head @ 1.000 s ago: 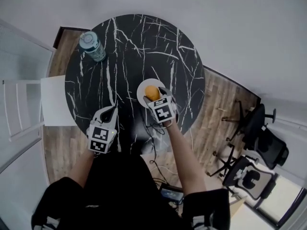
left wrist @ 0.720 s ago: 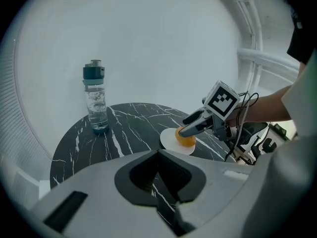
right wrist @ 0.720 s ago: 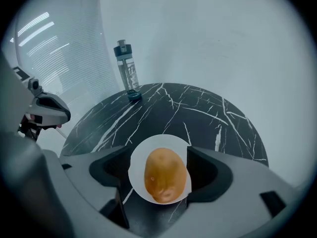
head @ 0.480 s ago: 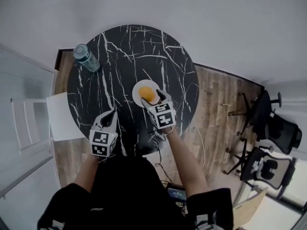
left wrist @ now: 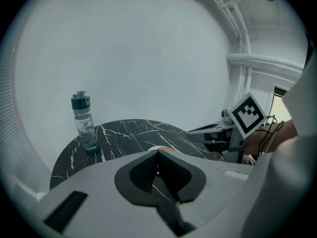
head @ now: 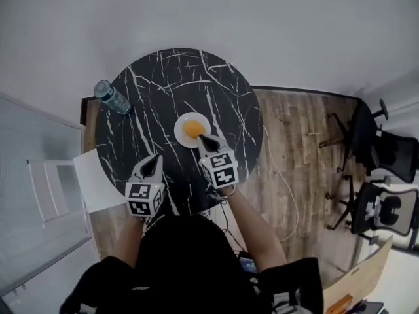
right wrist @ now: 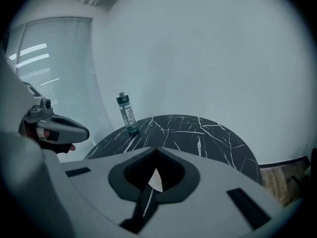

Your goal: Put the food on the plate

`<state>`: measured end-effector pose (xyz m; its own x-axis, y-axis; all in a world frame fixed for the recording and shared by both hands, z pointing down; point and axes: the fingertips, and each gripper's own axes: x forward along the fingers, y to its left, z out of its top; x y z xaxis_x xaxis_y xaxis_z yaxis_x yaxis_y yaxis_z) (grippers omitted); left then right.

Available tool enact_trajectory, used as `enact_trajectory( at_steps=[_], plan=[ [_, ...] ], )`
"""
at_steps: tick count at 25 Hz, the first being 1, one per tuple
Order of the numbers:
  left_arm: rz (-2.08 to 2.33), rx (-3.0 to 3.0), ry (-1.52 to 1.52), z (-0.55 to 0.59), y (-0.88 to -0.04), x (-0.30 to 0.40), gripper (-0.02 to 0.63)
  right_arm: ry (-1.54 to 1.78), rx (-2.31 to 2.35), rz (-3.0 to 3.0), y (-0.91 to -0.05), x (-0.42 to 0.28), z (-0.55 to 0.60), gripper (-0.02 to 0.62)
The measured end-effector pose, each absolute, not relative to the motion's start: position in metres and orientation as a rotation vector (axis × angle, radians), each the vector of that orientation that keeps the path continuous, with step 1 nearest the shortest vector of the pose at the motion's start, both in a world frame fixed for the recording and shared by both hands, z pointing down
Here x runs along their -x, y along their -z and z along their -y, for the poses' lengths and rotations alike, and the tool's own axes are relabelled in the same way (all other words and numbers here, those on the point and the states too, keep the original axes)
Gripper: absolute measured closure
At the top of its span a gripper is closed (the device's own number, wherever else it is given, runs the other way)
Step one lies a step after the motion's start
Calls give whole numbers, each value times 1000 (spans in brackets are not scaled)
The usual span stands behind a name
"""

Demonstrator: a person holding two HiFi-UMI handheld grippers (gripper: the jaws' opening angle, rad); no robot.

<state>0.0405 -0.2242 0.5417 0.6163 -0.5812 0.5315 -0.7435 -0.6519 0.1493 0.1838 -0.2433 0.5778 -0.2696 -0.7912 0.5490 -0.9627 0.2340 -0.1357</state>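
The orange food (head: 193, 129) is seen resting on the white plate (head: 179, 134), mid-frame on the desk (head: 157, 90). The right claw (head: 204, 139), just below it, has just been clenched on nothing. The left claw (head: 156, 159) is likewise clenched and empty. The placing is judged done, and only withdrawal is called for.

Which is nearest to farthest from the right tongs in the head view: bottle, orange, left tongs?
From the right tongs, just closed and empty:
1. Orange, on the plate right at their tips.
2. Left tongs, off to the left, over the table's near edge.
3. Bottle, at the table's far left edge.
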Motion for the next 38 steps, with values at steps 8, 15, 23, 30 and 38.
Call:
enact_trajectory(
  at_steps=[8,15,23,30,38],
  plan=[
    [1077,-2539,-567,208,-513,-57,606,-444,-1718,2230,-517,-179,214,600],
    [1125,-2603,-462,196,-469,-63,606,-293,-1859,2300,-450,-186,189,599],
    [1236,-2731,-335,177,-402,-63,606,-9,-1961,2321,-373,-194,152,600],
    [1281,-2805,-204,154,-365,-65,606,76,-2003,2319,-348,-197,128,600],
    [1295,-2802,-196,139,-360,-61,606,180,-2003,2343,-329,-189,108,600]
  ],
)
